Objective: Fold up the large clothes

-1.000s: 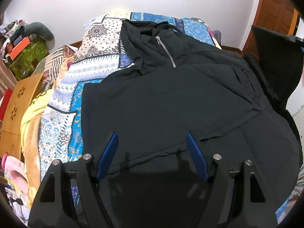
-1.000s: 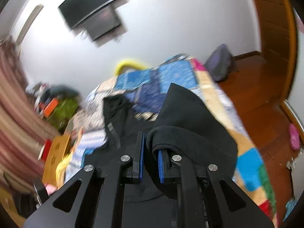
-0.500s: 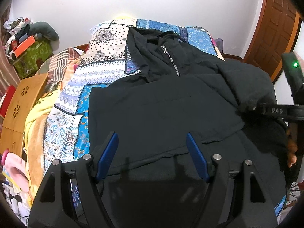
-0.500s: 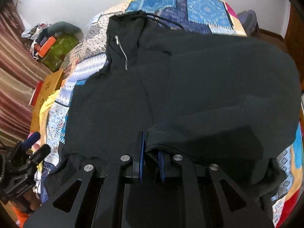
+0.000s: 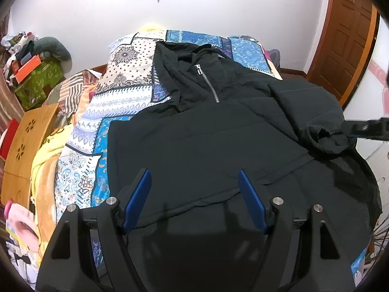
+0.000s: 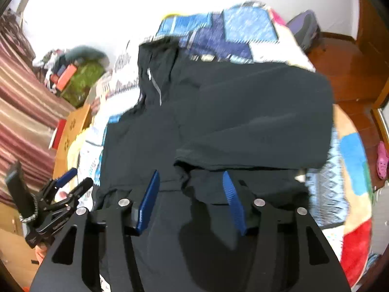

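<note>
A black hooded jacket (image 5: 209,146) lies spread on the bed (image 5: 126,85), over a patchwork bedspread (image 5: 121,102) in blue, white and cream. The hood (image 5: 175,73) points toward the white wall (image 5: 218,7), and a silver zipper (image 5: 207,85) runs down from the collar. One sleeve (image 6: 257,121) is laid across the jacket's front, its cuff end near the hem. The left tongs (image 5: 194,194) hover above the jacket's lower edge, jaws released and spread wide, with no fabric between the blue pads (image 5: 137,202). The right tongs (image 6: 190,194) are above the folded sleeve's cuff; their jaws are opening, and the cloth lies under the gap, not pressed by either pad. In the right wrist view the left tongs (image 6: 70,182) appear at the jacket's left side. A wooden folding stand (image 5: 26,141) and a green box (image 5: 39,82) sit beside the bed. A wooden door (image 5: 345,36) stands at the right.
</note>
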The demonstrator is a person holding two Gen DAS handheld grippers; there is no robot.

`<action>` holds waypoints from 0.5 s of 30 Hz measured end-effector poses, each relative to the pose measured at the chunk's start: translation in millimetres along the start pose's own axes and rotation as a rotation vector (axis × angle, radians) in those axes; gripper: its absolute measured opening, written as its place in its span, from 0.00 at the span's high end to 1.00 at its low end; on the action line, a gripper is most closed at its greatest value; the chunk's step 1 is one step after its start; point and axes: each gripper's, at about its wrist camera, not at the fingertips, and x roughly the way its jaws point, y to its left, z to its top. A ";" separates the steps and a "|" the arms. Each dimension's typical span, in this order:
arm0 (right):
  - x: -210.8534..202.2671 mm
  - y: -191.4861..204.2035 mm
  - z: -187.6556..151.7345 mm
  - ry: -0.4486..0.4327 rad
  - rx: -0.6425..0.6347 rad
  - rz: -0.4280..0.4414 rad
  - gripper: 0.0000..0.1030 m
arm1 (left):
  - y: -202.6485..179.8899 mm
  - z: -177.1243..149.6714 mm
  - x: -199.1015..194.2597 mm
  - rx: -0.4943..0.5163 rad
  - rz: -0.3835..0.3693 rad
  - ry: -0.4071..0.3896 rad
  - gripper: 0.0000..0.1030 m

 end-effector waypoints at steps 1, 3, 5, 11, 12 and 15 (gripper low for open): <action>-6.8 -3.4 0.8 -0.019 0.011 0.000 0.50 | -1.4 0.4 -0.3 0.002 0.000 -0.002 0.29; -19.8 -12.5 2.4 -0.063 0.044 -0.007 0.49 | -4.4 2.2 -0.2 0.006 -0.002 -0.005 0.29; -33.8 -25.2 4.9 -0.116 0.087 -0.034 0.43 | -7.0 3.7 -0.5 0.009 -0.004 -0.007 0.29; -54.9 -69.7 4.0 -0.219 0.264 -0.079 0.30 | -16.2 5.0 -1.3 0.026 -0.006 -0.013 0.29; -53.5 -78.4 2.9 -0.218 0.299 -0.081 0.30 | -16.9 4.9 -0.7 0.028 -0.005 -0.011 0.29; -41.1 -99.7 -2.6 -0.184 0.386 -0.062 0.30 | -17.9 3.6 1.2 0.027 -0.007 -0.005 0.29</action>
